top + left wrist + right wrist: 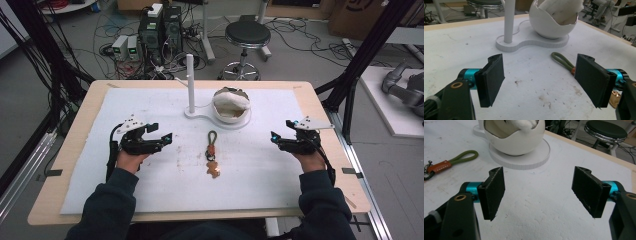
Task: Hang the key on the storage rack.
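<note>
Both the left gripper (pixel 167 136) and right gripper (pixel 274 136) rest wide-jawed and empty, flanking the olive-looped leather keychain (pixel 212 152), seemingly poised to grasp it.

Left claw (pixel 167 136) and right claw (pixel 274 136) rest low, jaws spread wide, empty.

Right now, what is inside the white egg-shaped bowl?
White soft stuffing fills the bowl and bulges over its broken-shell rim. What lies beneath the stuffing is covered, so it cannot be told.
</note>
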Tool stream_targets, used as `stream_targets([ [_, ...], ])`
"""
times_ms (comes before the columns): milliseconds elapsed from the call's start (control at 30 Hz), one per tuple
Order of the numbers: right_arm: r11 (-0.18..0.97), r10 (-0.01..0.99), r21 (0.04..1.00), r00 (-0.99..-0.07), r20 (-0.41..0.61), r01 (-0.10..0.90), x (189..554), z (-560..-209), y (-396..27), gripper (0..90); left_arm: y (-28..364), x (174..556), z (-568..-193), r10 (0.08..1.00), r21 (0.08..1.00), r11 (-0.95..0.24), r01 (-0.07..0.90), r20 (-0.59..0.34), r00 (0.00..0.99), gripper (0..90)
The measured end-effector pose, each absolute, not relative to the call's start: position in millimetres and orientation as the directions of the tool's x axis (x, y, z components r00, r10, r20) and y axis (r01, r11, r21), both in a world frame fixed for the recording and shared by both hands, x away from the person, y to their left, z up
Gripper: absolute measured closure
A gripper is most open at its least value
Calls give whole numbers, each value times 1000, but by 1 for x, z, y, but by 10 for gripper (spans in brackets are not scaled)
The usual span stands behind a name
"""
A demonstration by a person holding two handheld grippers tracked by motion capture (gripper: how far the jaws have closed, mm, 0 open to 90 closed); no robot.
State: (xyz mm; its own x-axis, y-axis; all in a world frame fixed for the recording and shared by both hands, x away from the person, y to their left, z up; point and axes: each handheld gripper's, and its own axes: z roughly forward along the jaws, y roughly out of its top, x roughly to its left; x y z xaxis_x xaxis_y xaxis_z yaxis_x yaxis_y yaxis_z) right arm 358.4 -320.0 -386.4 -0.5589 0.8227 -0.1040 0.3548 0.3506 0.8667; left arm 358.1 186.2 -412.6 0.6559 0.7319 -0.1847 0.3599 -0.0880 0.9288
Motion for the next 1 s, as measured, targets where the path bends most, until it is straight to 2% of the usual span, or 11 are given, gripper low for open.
stream_targets([
  [300, 365, 820, 856, -562, -110, 366, 360, -392, -321, 274, 163, 354, -418, 690, 908, -88, 410, -242, 683, 243],
  [533, 367, 817, 853, -568, -104, 372, 359, -398, -321, 276, 127, 352, -424, 684, 894, -140, 425, -222, 694, 239],
  [633, 362, 818, 857, -566, -103, 368, 358, -397, -321, 277, 107, 355, -431, 698, 867, -178, 465, -222, 681, 243],
  [767, 358, 822, 858, -560, -103, 368, 359, -397, -322, 277, 87, 364, -438, 713, 825, -190, 532, -257, 653, 370],
  [1000, 371, 816, 852, -568, -109, 370, 360, -399, -319, 278, 58, 375, -445, 735, 778, -226, 586, -259, 627, 382],
])
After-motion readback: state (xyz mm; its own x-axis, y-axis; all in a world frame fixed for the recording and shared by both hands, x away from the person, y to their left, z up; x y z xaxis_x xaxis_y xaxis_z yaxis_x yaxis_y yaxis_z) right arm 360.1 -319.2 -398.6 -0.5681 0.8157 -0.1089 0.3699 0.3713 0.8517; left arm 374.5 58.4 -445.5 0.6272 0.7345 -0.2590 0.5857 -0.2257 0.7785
